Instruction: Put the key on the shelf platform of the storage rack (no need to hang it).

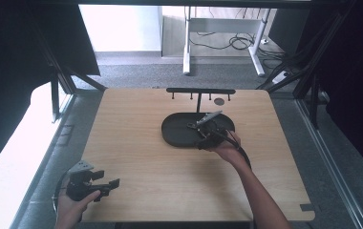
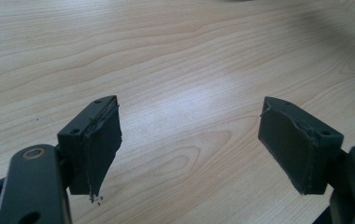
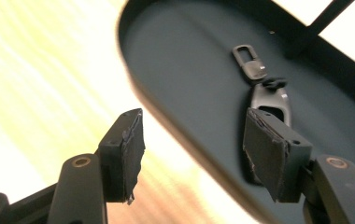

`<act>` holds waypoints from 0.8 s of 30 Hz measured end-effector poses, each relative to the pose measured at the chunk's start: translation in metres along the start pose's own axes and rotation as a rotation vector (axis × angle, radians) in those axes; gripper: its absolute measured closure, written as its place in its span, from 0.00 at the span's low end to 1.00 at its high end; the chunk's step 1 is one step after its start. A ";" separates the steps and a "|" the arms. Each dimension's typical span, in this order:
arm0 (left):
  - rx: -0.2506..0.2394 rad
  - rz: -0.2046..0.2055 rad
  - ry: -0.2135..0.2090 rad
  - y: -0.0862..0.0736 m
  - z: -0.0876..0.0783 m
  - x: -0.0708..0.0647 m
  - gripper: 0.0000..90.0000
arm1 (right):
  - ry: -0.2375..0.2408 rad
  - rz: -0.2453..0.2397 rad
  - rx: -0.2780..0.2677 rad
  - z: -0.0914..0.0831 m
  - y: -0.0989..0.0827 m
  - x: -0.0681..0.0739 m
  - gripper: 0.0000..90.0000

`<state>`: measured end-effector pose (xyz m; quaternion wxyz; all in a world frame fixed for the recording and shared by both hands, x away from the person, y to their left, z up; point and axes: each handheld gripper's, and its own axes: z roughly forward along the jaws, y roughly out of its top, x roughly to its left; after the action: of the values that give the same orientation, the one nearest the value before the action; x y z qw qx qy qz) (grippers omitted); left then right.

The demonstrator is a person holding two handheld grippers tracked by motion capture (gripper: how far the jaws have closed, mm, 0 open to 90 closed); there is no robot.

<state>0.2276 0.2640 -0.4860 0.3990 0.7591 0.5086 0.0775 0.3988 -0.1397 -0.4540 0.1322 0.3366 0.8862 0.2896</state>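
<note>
On the black oval tray (image 3: 175, 60) near the far middle of the wooden table (image 1: 146, 167) lies a dark key fob with a metal clip (image 3: 259, 84), flat on the tray floor just beside the upright post of the hook rack (image 1: 199, 93). Right gripper (image 3: 192, 140) hangs over the tray's near rim, jaws partly apart with nothing between the pads, the fob lying just beyond one pad. Left gripper (image 2: 189, 140) sits at the table's near left corner, well apart from the tray, jaws wide over bare wood.
</note>
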 end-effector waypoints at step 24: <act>0.006 -0.002 0.005 -0.001 0.003 -0.001 0.24 | 0.096 0.012 -0.012 0.002 -0.078 0.030 0.42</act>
<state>0.2282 0.2618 -0.4879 0.3956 0.7597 0.5103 0.0775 0.3367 -0.1655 -0.5038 0.0899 0.3270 0.8877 0.3114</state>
